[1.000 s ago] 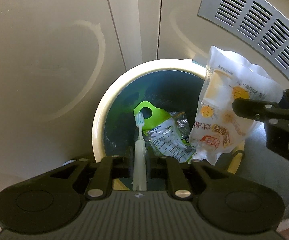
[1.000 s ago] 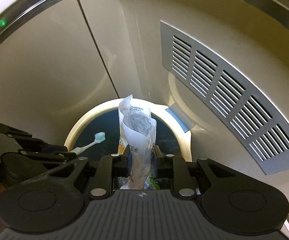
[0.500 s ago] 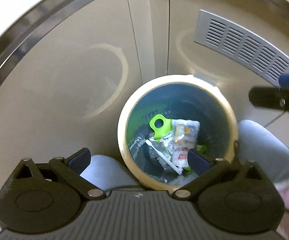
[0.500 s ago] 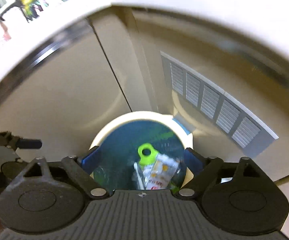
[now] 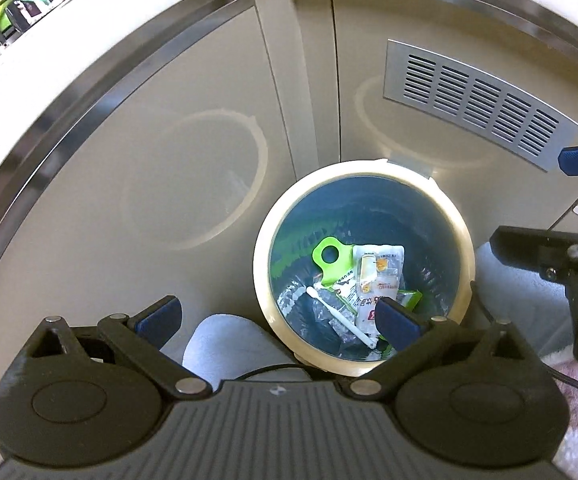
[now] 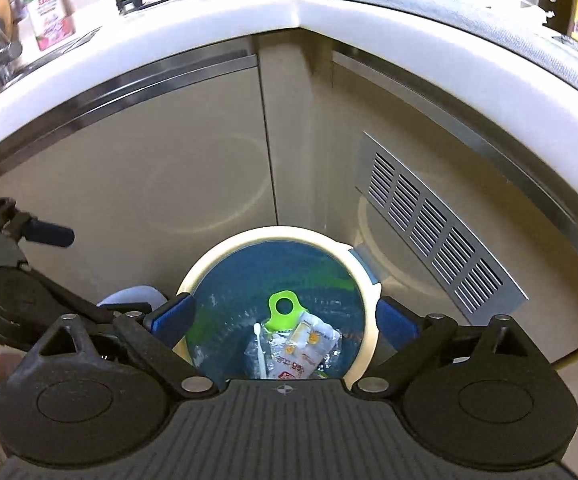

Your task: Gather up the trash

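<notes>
Cream-rimmed round plastic bin (image 5: 263,240) with a blue-green liner stands on the floor in the corner where two beige cabinet fronts meet. I see four items of trash in its bottom: a white plastic toothbrush (image 5: 339,317), a lime-green plastic hang tab on a clear printed packet (image 5: 330,259), a white drink pouch with orange and red print (image 5: 377,280), and a scrap of green wrapper (image 5: 409,297).

Left claw (image 5: 277,316): jaws spread wide, nothing held. Right claw (image 6: 285,316): jaws likewise spread wide, nothing held. Both hang above the bin opening; the trash lies below and between the fingertips, well apart from them, toward the bin's near wall.

Judgement: the drop into the bin looks complete, so the step in hand is clearing away to fetch more. To do it well I would lift both claws straight up before swinging aside, so no finger clips the cream rim and tips the bin. I would keep the jaws open for the next pickup, and keep the two claws apart, since the right one shows close at the right edge of the left view.

White tabletop (image 6: 225,36) above the cabinets carries bottles and packets; whether any is trash I cannot tell.
</notes>
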`<state>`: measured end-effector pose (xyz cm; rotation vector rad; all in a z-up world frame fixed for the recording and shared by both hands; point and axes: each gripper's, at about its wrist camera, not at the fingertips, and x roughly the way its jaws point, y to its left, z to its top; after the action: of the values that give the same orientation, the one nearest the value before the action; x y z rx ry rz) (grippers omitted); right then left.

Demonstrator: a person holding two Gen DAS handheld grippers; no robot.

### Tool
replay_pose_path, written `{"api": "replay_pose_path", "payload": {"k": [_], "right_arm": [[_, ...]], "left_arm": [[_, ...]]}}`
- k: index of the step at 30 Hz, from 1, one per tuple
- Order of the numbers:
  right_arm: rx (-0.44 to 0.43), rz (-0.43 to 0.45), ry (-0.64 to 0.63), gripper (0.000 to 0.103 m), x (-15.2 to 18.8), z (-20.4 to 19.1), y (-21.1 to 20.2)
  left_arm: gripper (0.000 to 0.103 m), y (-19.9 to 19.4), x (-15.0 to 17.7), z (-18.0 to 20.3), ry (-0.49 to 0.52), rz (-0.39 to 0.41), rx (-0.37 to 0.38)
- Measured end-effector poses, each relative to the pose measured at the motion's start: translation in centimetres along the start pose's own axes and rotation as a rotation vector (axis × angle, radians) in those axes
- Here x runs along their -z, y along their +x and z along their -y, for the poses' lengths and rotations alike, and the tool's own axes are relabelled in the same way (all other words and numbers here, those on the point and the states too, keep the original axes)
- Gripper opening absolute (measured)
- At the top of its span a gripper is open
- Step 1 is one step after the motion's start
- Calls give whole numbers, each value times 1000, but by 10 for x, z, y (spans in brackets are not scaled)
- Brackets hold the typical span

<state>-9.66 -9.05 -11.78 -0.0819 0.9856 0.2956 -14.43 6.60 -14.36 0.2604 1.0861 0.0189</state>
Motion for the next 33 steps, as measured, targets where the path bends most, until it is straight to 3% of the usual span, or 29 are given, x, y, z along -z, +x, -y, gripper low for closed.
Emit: {"api": "replay_pose_path", "payload": {"k": [33], "right_arm": [[31, -9, -2, 99, 1, 0, -3]], "left_arm": [[103, -3, 5, -6, -25, 8, -10]]}}
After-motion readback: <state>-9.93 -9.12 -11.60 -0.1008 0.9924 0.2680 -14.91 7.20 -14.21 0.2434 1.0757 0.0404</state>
